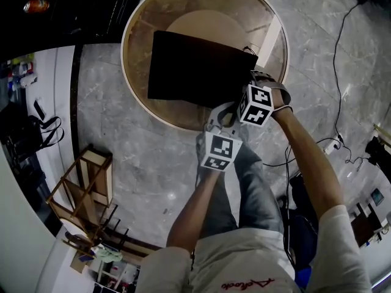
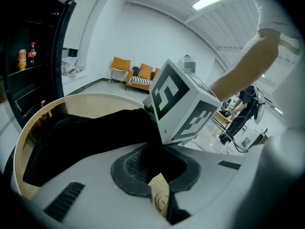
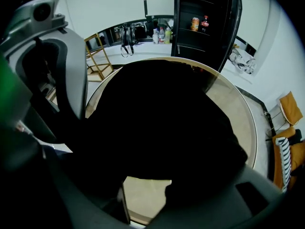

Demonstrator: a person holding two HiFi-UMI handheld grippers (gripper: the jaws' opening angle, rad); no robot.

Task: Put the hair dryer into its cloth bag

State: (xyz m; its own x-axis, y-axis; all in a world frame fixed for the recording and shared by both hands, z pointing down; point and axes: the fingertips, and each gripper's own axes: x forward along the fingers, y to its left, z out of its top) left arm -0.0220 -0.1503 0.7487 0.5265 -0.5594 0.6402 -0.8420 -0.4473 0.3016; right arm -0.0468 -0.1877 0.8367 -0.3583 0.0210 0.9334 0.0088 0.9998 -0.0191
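1. L gripper point(image 2: 161, 182): jaws pressed together, pinching the near edge of the black cloth bag point(image 1: 195, 66), w/ a tan tag point(image 2: 158, 200) caught in the seam betw. the pads. The bite is thin & on fabric only.
2. R gripper point(image 3: 143, 194): jaws spread, bare tabletop showing thru the gap. Bag fabric bulks just beyond the tips, but nothing is pressed betw. the pads.
3. Hair dryer: not visible in any view. It may be inside the bag, can't tell, since the cloth is opaque & no cord or nozzle shows.
4. Bag lies on the round wooden table point(image 1: 183, 5), w/ its near right corner at the rim closest to the person, where both grippers sit.
5. Risk: the bag is held by one pinch only. A tug or lift from L could pull the cloth or tag free & drop that edge.
6. Risk: if the dryer's inside & the mouth is at this corner, raising the far end or dragging toward the rim could let it slide out onto the floor.
7. Risk: if it isn't inside yet, a mouth held on one side prob. sags shut, so insertion would snag.
8. Risk: the grippers are v. close, marker cubes almost touching in head view. A swing by R could knock L & break its pinch.
9. Risk: R closing w/o a clear look may grab both layers & seal the opening.
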